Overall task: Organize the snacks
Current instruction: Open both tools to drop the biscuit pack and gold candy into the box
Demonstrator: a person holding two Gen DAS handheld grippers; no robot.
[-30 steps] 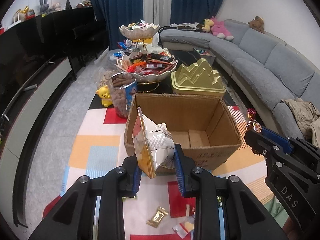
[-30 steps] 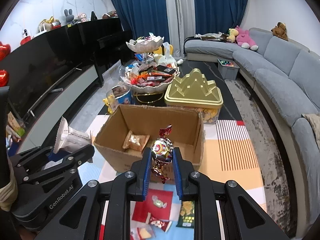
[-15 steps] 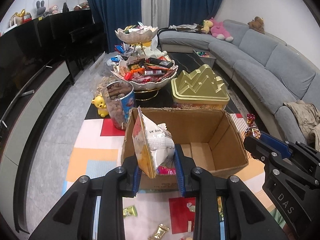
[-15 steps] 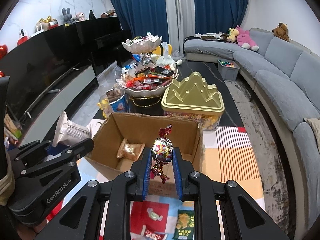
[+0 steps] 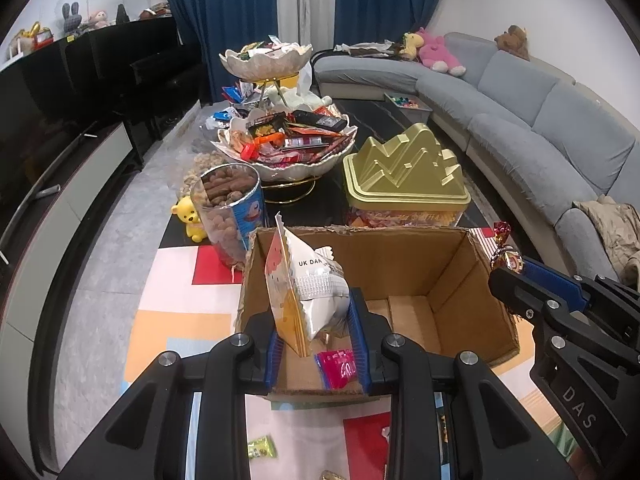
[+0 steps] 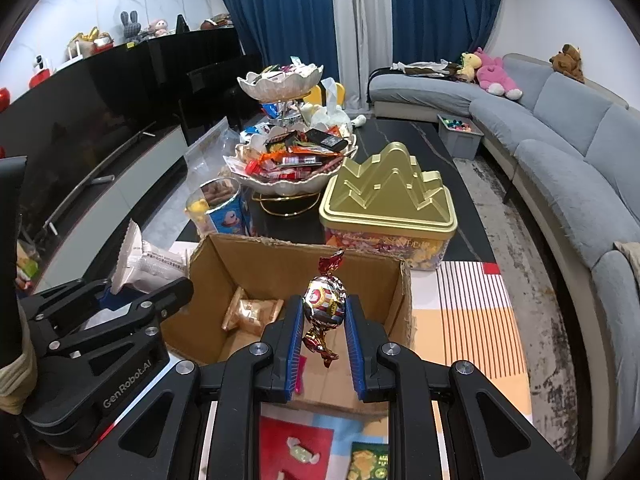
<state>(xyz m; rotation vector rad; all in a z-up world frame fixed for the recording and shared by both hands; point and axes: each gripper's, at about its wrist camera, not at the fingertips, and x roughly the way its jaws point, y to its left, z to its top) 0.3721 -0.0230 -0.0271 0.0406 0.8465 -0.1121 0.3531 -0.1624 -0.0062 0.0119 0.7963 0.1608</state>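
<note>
Cardboard box (image 5: 448, 264) open | left gripper (image 5: 318, 340) jaws clamped on white packet (image 5: 316, 292) | right gripper (image 6: 323, 330) jaws clamped on foil candy (image 6: 325, 300) | release only once past rim.

This is a home living room. A long grey sectional sofa (image 6: 568, 148) curves along the right side, with plush toys (image 6: 494, 74) sitting on its far end. Dark blue curtains (image 6: 280, 12) with a pale sheer panel between them hang at the far wall. On the left runs a low black media unit (image 5: 80, 92) topped with small figurines and stuffed animals. A dark tabletop (image 6: 404, 136) in the middle carries tiered bowls of sweets (image 5: 286, 140) and a gold tin (image 5: 406, 174), and a bright patchwork rug (image 5: 180, 280) covers the near floor.
</note>
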